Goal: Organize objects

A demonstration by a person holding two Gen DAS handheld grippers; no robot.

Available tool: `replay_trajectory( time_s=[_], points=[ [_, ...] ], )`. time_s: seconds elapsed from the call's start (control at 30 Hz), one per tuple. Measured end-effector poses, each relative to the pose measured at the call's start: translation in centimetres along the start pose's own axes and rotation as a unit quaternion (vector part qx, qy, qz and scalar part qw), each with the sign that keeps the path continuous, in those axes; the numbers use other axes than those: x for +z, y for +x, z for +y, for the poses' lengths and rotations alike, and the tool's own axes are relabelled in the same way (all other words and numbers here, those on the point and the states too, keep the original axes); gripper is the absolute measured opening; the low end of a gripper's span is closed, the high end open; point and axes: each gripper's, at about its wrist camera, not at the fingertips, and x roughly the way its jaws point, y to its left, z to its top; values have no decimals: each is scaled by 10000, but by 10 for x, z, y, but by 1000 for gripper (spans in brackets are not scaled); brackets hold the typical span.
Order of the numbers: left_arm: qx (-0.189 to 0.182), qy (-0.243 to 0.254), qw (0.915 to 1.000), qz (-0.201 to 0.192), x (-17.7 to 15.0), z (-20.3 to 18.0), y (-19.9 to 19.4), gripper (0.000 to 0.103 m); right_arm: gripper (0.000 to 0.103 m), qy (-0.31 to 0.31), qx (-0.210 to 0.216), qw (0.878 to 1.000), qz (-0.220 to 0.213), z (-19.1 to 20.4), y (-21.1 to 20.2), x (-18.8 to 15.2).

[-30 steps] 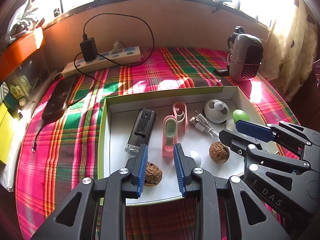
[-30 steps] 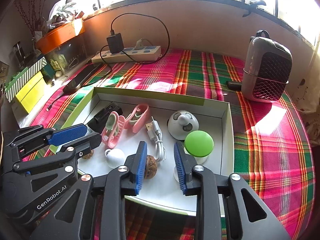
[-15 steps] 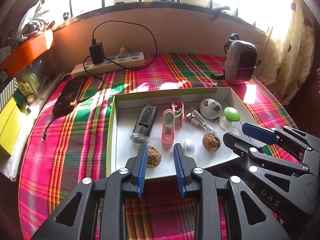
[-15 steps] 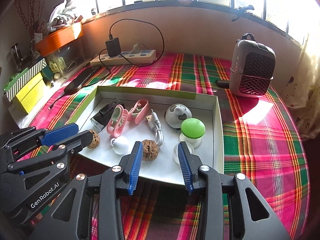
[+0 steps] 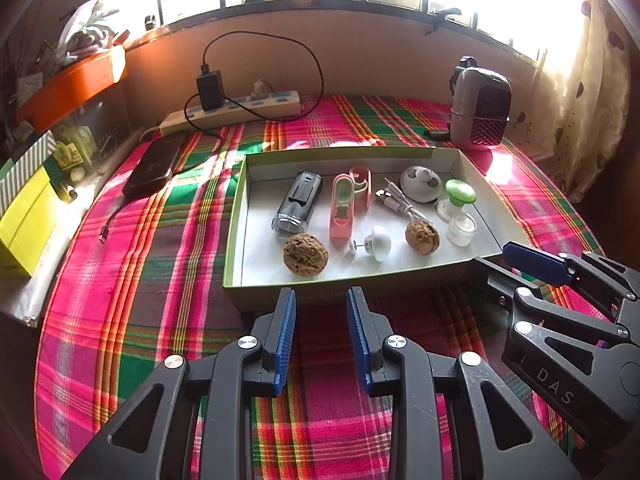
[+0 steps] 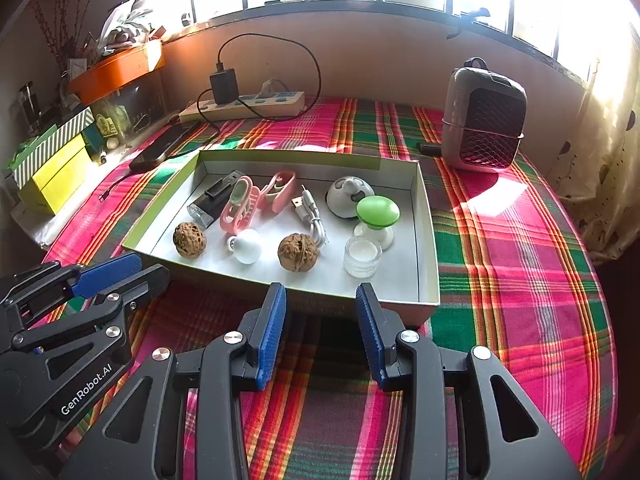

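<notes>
1. Both hand-held grippers hover over a plaid cloth (image 5: 168,240), just in front of the near wall of a shallow box (image 5: 236,216). Neither one holds anything.
2. The left gripper (image 5: 320,336) has its blue-padded fingers spread, with only cloth between them. The right gripper (image 6: 320,332) is spread a little wider, also on nothing.
3. The box holds a loose scatter: two walnuts, a black device (image 5: 298,202), pink clips (image 5: 344,208), a white cable (image 5: 400,204), a round white gadget (image 5: 420,184), a green-capped piece (image 5: 460,192), a small clear jar (image 5: 462,228) and a white knob (image 5: 378,242).
4. The left walnut (image 5: 306,255) lies in the near left part of the box, just beyond the left gripper's fingertips and slightly left of its centre line.
5. The right walnut (image 6: 298,252) lies near the box's front wall, a little left of the right gripper's centre line, with the clear jar to its right.
6. The step in hand looks like choosing the next item to sort. To do it well, a gripper likely needs to clear the near wall from above, then come down with fingers straddling a walnut.
7. The walnuts are round and could roll, so a centred, slow pinch seems wise.
</notes>
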Motion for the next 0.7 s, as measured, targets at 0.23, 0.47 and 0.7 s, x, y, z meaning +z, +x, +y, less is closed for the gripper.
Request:
replay_trajectory(
  time_s=[0.23,0.47,0.7],
  points=[
    [76,-18,9999,149,-18,1,0,25,38,53,-80,9999,140,-2,0,-18],
    [166,-21,9996,225,-33,3,-1,25,38,56,-169,9996,226,1,-1,-30],
    [45,-26,9995,319,-43,-3,0,25,38,41,-259,9992,300,2,-2,-39]
  ],
)
